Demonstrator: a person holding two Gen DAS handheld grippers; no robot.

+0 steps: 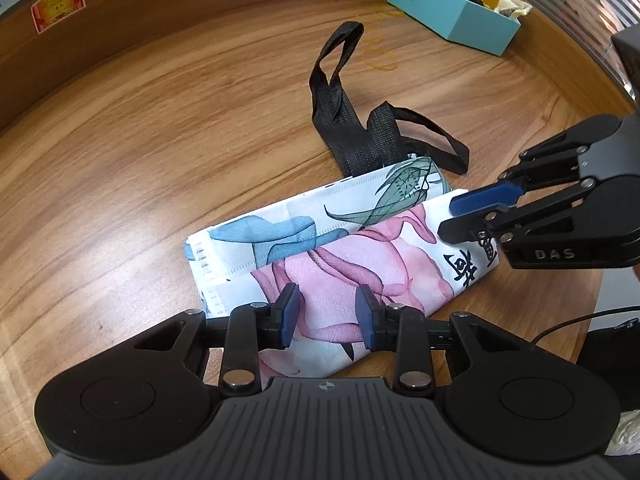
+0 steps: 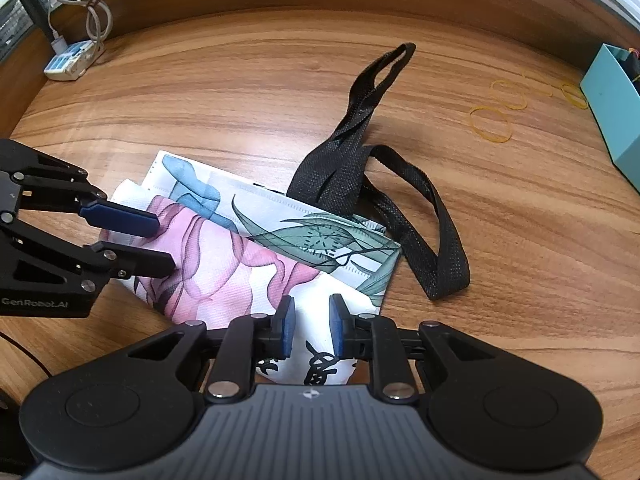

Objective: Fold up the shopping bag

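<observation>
A folded shopping bag lies flat on the wooden table, white with a pink flower, blue and green leaves and black characters. Its black handles sprawl loose beyond the far edge. My left gripper hovers over the pink part at the bag's left end, with its jaws apart and nothing pinched. Over the end printed with characters, my right gripper holds a narrow gap between its pads. No fabric shows between them.
A teal box of colourful items stands at the far right. Yellow rubber bands lie near it. A power strip with a coiled cable sits at the far left. A raised wooden ledge borders the table's back.
</observation>
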